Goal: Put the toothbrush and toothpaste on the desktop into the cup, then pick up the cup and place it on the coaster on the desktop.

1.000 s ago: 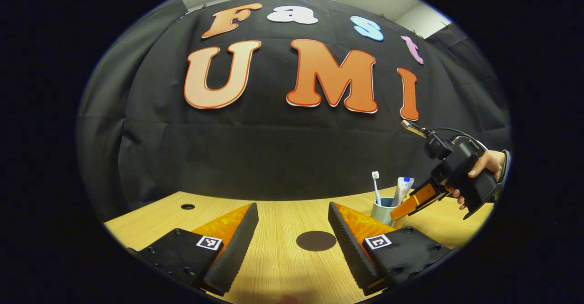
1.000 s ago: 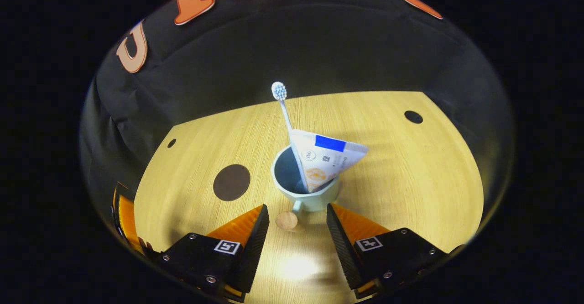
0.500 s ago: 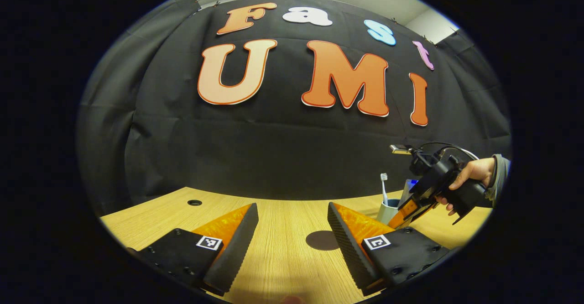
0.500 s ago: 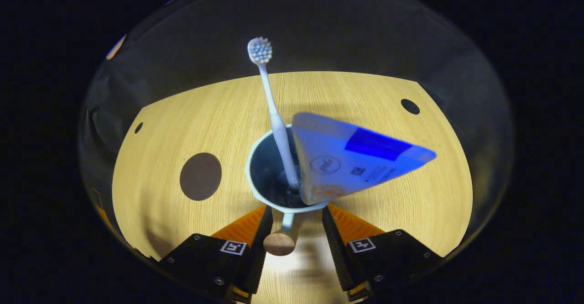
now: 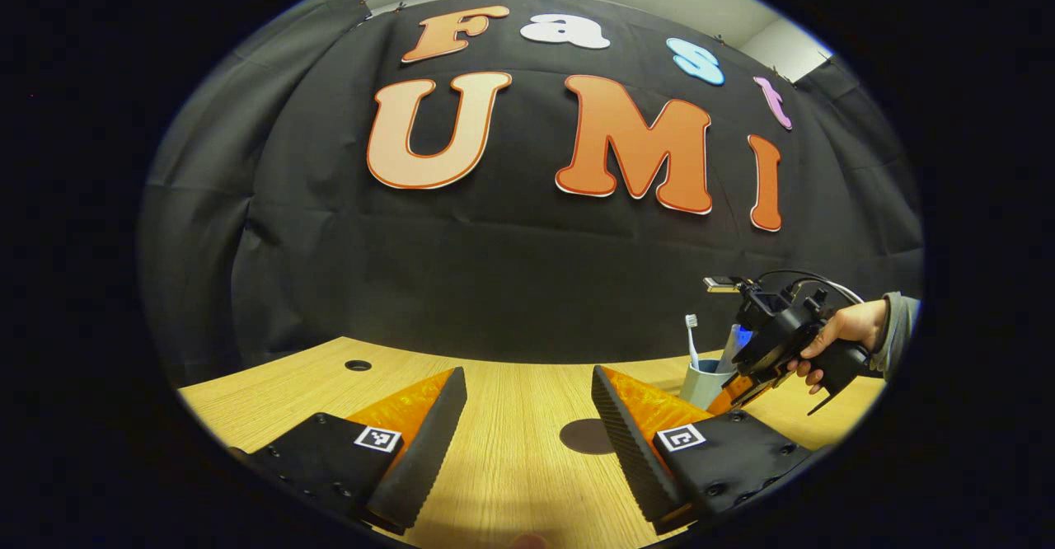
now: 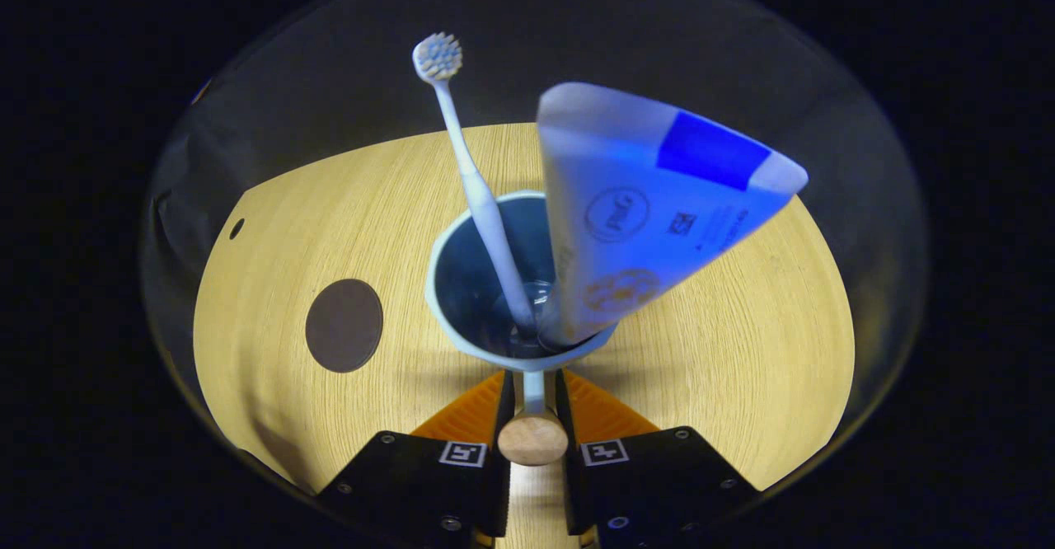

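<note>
A pale blue cup [image 6: 461, 339] stands on the wooden desktop [image 6: 742, 351] with a white toothbrush [image 6: 466, 178] and a white-and-blue toothpaste tube [image 6: 651, 211] upright inside it. My right gripper [image 6: 533, 401] is shut on the cup's handle [image 6: 533, 438], which ends in a round wooden knob. A dark round coaster [image 6: 344, 325] lies to the cup's left. In the left gripper view the cup [image 5: 700, 384] sits at the right, where a hand holds the right gripper [image 5: 742, 384] against it. My left gripper [image 5: 527, 417] hovers open over the desk, the coaster [image 5: 585, 436] just beyond its right finger.
The desktop has a cable hole at the far left [image 5: 358, 365] and one seen in the right gripper view [image 6: 236, 227]. The black booth wall closes off the back of the desk. A grey sleeve [image 5: 898, 335] reaches in from the right.
My right gripper moved in on the cup and closed its fingers on the handle. The left gripper shifted slightly, so the coaster slid right in its view.
</note>
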`<state>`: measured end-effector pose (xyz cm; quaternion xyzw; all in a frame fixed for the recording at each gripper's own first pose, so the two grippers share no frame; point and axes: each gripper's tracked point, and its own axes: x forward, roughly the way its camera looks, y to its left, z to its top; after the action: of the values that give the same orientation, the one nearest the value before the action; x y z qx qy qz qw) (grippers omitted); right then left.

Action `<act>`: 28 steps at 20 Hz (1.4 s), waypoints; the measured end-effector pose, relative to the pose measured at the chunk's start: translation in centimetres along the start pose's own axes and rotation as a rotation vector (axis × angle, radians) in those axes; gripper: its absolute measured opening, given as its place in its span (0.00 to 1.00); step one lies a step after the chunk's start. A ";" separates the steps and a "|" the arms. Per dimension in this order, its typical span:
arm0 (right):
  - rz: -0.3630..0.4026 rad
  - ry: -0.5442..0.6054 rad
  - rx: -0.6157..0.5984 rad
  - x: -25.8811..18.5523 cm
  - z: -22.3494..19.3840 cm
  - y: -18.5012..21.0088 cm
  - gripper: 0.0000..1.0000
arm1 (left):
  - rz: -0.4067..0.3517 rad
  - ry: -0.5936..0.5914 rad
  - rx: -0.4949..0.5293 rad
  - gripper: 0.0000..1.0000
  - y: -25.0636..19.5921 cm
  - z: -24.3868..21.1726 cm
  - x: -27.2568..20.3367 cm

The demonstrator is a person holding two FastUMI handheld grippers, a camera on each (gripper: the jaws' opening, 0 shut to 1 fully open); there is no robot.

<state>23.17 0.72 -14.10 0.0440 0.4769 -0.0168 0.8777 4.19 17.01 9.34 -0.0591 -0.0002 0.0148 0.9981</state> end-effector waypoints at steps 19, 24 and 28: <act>0.108 -0.118 -0.180 0.2 2.1 0.9 0.22 | 0.041 0.014 -0.023 0.97 1.3 -0.9 0.5; 0.163 -0.107 -0.212 0.3 2.0 1.3 0.23 | 0.051 0.018 -0.028 0.97 1.8 -1.2 0.6; 0.182 -0.098 -0.263 0.6 2.2 1.2 0.23 | 0.059 0.026 -0.023 0.97 1.9 -1.5 0.7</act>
<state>25.40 1.72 -13.38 -0.0292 0.4256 0.1234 0.8960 4.83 18.78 7.66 -0.0708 0.0145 0.0432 0.9964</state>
